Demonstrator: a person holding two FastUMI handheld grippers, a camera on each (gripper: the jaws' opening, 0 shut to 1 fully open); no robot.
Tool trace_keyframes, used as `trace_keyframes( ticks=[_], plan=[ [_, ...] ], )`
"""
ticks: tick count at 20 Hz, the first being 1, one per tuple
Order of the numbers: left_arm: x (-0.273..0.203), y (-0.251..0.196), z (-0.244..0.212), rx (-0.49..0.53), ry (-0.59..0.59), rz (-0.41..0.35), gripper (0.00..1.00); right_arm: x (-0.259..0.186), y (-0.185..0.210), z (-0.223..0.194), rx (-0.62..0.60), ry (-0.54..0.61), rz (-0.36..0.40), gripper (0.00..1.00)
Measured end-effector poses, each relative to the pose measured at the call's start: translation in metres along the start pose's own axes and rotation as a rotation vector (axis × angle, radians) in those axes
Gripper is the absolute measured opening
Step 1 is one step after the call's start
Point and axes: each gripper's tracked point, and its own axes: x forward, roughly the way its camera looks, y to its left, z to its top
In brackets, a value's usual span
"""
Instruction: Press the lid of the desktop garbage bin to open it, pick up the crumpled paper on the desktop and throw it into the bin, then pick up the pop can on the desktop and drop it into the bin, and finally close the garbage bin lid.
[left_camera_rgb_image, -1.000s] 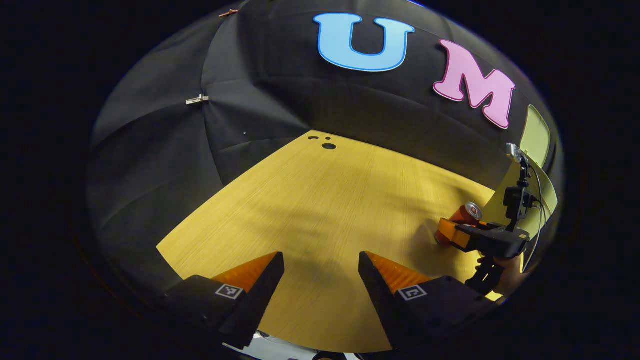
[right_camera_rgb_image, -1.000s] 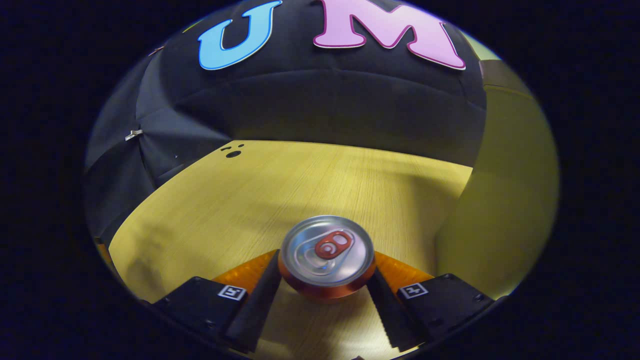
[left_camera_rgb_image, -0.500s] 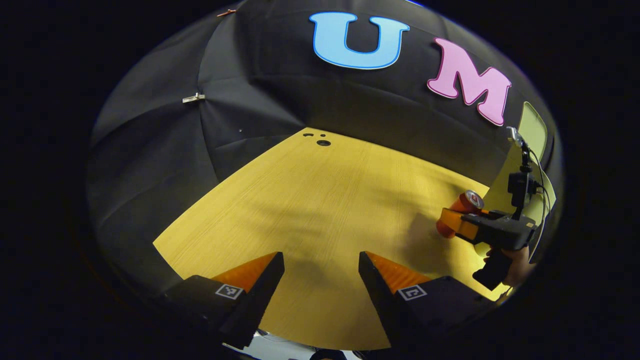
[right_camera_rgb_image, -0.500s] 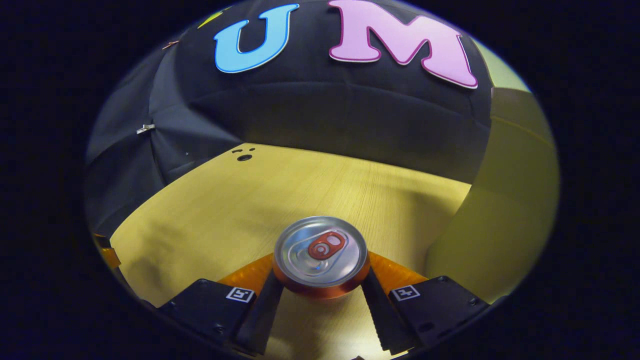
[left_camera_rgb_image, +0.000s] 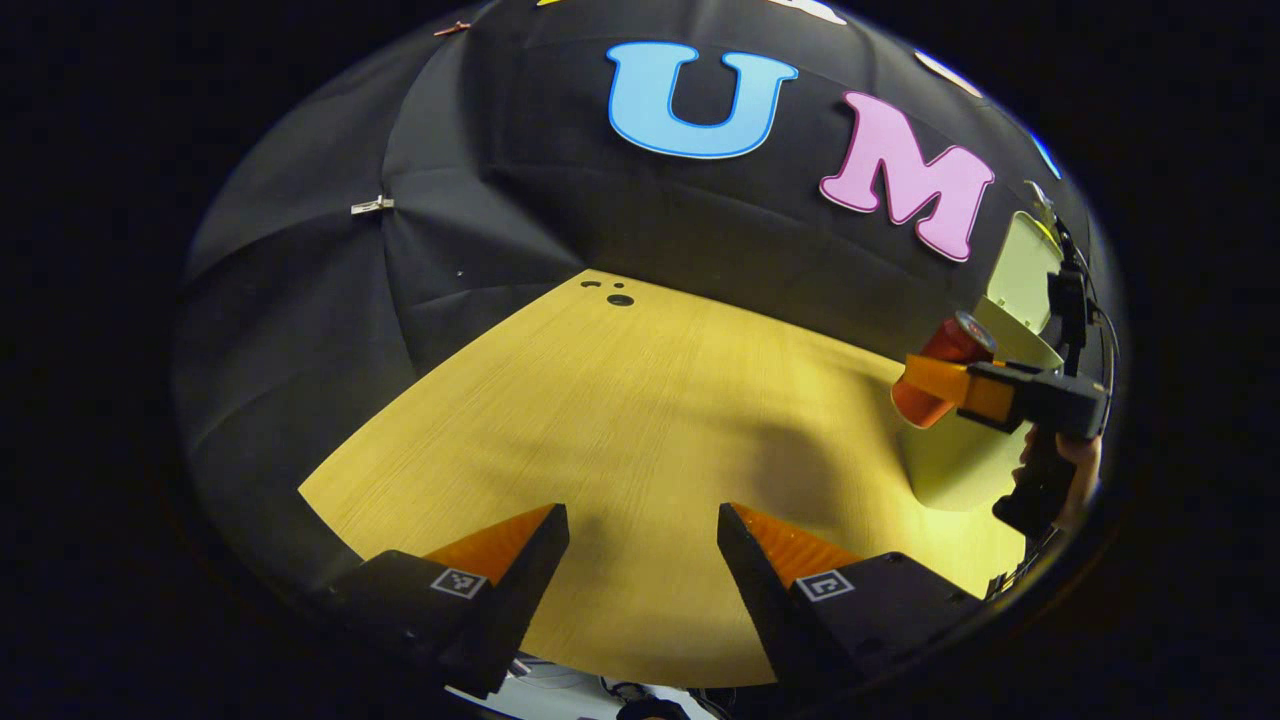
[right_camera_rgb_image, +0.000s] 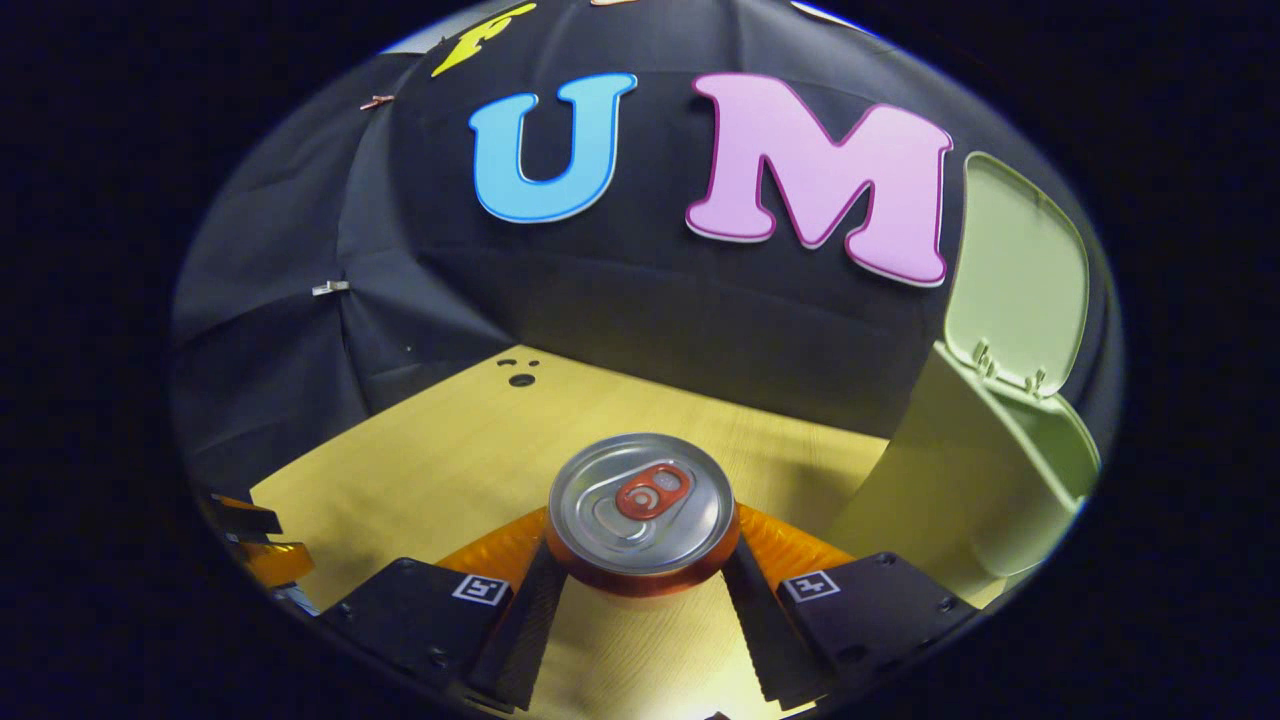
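Both fingers (right_camera_rgb_image: 760, 610) against pop can (right_camera_rgb_image: 640, 510).

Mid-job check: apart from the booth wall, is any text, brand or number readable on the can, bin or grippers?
Pop can: no text readable on its top.
Garbage bin: none.
Square markers on the right gripper and left gripper: coded patterns, not words or numbers.
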Motion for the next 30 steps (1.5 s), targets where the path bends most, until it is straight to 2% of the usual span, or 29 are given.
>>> trace_keyframes(
  ticks=[9, 16, 22, 25, 30],
  plan=[
    [-0.015, -0.002, -0.013, 0.057, 0.008, -0.086, 0.96, -0.073, -0.038, 0.082, 0.036, -0.104, -0.081, 0.83],
    [-0.022, -0.021, -0.003, 0.085, -0.001, -0.135, 0.96, -0.113, -0.112, 0.142, 0.097, -0.177, -0.191, 0.83],
    [-0.015, -0.044, 0.015, 0.115, -0.030, -0.109, 0.96, -0.112, -0.182, 0.146, 0.132, -0.182, -0.250, 0.83],
    [-0.006, -0.063, 0.015, 0.076, -0.024, -0.082, 0.96, -0.103, -0.209, 0.137, 0.136, -0.163, -0.260, 0.83],
    [0.006, -0.103, 0.010, 0.097, -0.005, -0.071, 0.96, -0.078, -0.235, 0.111, 0.120, -0.110, -0.245, 0.83]
  ],
)
